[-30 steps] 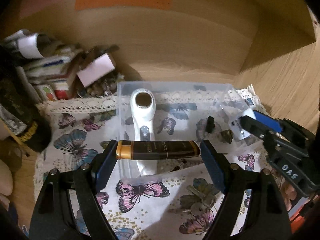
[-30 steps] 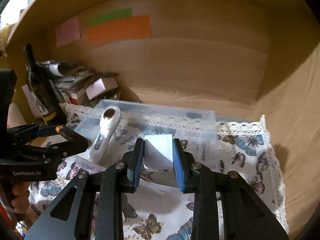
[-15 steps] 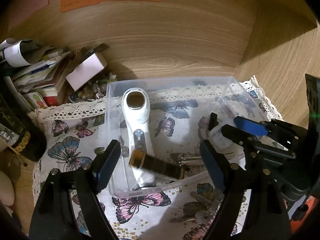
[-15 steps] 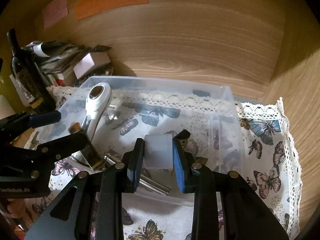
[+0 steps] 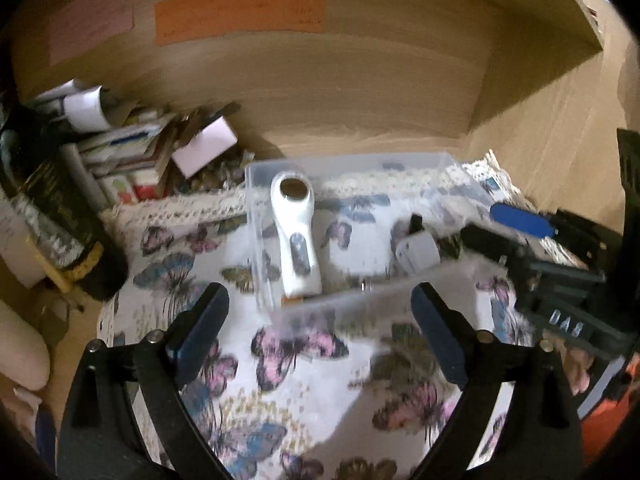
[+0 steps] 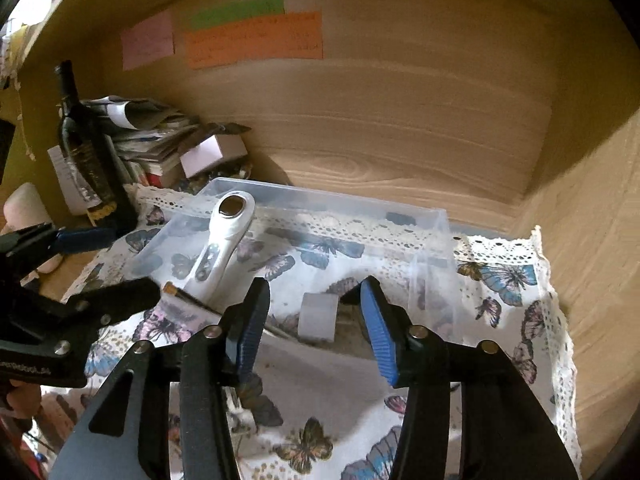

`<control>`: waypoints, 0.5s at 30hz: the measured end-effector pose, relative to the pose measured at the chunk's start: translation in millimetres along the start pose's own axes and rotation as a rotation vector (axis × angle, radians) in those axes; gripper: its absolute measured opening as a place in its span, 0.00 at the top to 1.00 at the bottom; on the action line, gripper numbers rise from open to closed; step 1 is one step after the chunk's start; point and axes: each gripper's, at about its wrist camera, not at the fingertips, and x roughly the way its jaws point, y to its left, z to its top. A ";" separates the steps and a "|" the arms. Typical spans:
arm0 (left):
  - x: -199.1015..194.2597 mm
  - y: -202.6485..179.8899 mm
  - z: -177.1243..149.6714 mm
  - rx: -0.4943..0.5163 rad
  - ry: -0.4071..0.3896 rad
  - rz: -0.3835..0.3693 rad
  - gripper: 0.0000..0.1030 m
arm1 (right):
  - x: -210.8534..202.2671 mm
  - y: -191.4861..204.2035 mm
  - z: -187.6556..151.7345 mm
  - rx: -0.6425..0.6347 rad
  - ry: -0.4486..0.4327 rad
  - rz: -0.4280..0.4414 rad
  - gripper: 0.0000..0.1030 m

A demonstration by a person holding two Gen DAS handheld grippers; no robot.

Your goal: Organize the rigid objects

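Observation:
A clear plastic box [image 5: 348,160] [image 6: 340,200] sits on the butterfly cloth. In it lie a white handheld device [image 5: 296,236] [image 6: 224,240], a dark tube with a gold end [image 5: 292,301] [image 6: 188,296] and a small white block [image 5: 418,252] [image 6: 318,316]. My left gripper [image 5: 320,300] [image 6: 132,262] hangs before the box's near wall, its jaws opening with nothing between them. My right gripper [image 6: 314,286] [image 5: 492,228] is over the box's near right part. Its jaws are opening, and the white block lies loose below them, clear of both pads.
A dark bottle [image 5: 60,216] [image 6: 84,148] stands at the left, with a pile of papers and small boxes [image 5: 132,148] behind it. Wooden walls close in at the back and right. Coloured paper notes [image 6: 256,36] are stuck on the back wall.
My left gripper let go of the dark tube, which dropped into the box. My right gripper opened and the white block fell into the box. Both grippers pulled back a little.

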 end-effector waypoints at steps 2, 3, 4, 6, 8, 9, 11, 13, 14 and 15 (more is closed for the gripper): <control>-4.1 0.5 -11.8 0.008 0.015 -0.005 0.08 | -5.9 1.0 -4.2 0.001 -0.003 -0.005 0.49; -5.6 0.4 -18.5 0.012 0.024 -0.008 0.08 | -10.3 1.4 -7.4 0.002 -0.008 -0.009 0.47; -6.0 -0.2 -26.2 0.017 0.038 -0.009 0.08 | -13.7 1.8 -9.8 0.002 -0.013 -0.011 0.43; -5.5 -3.0 -39.8 0.027 0.068 -0.010 0.08 | -20.8 2.7 -15.4 0.000 -0.016 -0.012 0.43; -6.8 -7.5 -52.4 0.037 0.094 -0.017 0.08 | -25.5 4.0 -20.4 -0.001 -0.016 -0.016 0.42; -8.5 -9.8 -58.7 0.040 0.100 -0.021 0.08 | -27.7 4.8 -23.5 -0.001 -0.015 -0.019 0.42; -14.6 -17.0 -71.2 0.046 0.107 -0.042 0.08 | -31.9 5.3 -29.9 0.003 -0.011 -0.021 0.42; -18.1 -24.9 -80.2 0.056 0.115 -0.066 0.07 | -36.7 5.3 -36.1 0.010 -0.010 -0.020 0.42; -19.4 -31.0 -85.8 0.071 0.122 -0.083 0.07 | -38.5 5.1 -38.4 0.013 -0.010 -0.019 0.42; -19.9 -37.4 -91.5 0.085 0.130 -0.096 0.07 | -41.1 5.3 -41.4 0.017 -0.011 -0.016 0.42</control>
